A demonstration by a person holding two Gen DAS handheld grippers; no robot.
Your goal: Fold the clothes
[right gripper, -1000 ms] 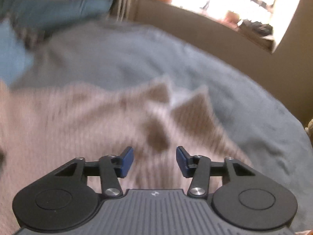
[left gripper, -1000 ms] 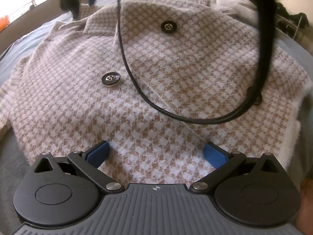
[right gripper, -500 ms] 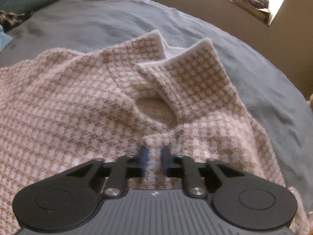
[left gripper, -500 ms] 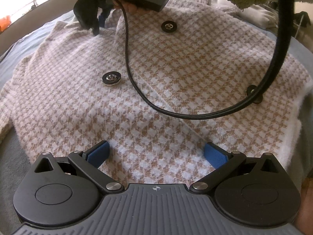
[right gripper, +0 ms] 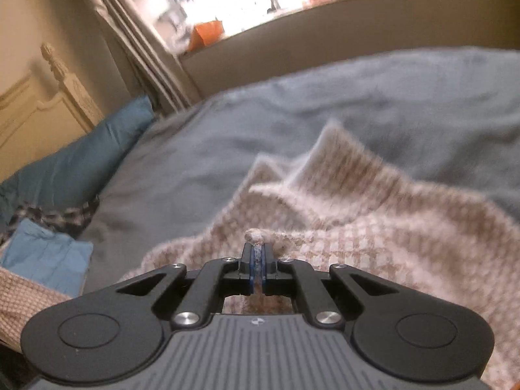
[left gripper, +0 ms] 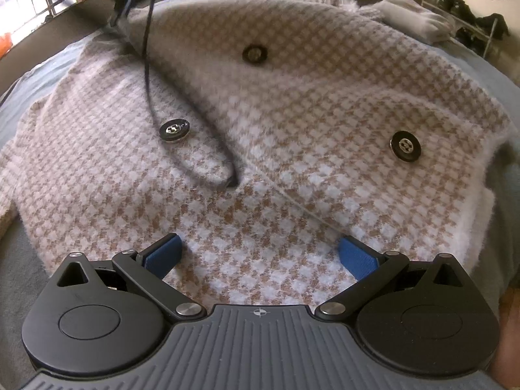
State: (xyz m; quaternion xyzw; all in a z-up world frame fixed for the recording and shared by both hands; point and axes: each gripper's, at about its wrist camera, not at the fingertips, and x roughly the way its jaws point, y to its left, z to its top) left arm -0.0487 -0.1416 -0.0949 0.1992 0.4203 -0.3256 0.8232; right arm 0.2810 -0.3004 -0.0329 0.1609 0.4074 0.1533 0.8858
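Observation:
A pink and tan houndstooth jacket (left gripper: 276, 136) with black buttons (left gripper: 405, 146) lies front-up on a grey-blue bed. My left gripper (left gripper: 260, 253) hovers open over its lower hem, nothing between the blue pads (left gripper: 164, 253). In the right wrist view my right gripper (right gripper: 257, 256) is shut on a pinch of the jacket (right gripper: 373, 237) near the collar (right gripper: 338, 162), lifting that edge. In the left wrist view the right gripper (left gripper: 122, 9) shows blurred at the far upper left, pulling the jacket front up and over.
The grey-blue bedcover (right gripper: 325, 104) surrounds the jacket. A blue pillow (right gripper: 81, 159), a light blue garment (right gripper: 45, 256) and a checked cloth (right gripper: 48, 217) lie at the left. White folded cloth (left gripper: 419, 19) sits far right. A black cable (left gripper: 148, 65) hangs over the jacket.
My right gripper has shut on the jacket near the collar and lifted it, raising a fold across the front. The left gripper stays open in place.

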